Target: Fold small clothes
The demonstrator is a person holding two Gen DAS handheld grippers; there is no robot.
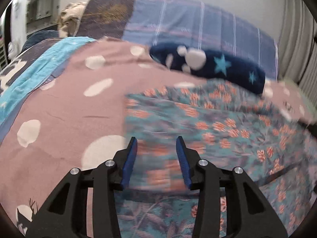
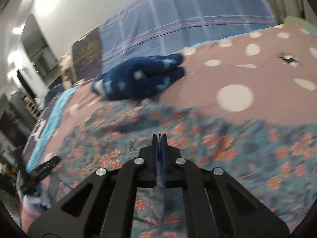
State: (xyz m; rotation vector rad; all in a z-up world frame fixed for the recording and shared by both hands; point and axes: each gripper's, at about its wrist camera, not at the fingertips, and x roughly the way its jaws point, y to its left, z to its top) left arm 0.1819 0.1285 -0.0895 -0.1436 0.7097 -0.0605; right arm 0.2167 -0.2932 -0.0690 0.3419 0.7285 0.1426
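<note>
The floral teal-and-orange garment (image 1: 208, 130) lies spread and wrinkled on the bed (image 1: 65, 107), near its front edge. My left gripper (image 1: 156, 144) hangs parted over it; my right gripper (image 2: 159, 138) is pressed closed, and whether it pinches cloth I cannot tell.

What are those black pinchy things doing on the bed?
Someone is folding small clothes on a bed using two tongs. The right tongs are shut at the edge of a flowery cloth; whether they pinch it is hard to tell. The left tongs hang open above that cloth. A dark blue starry garment lies further back on the spotted pink bedspread.
</note>
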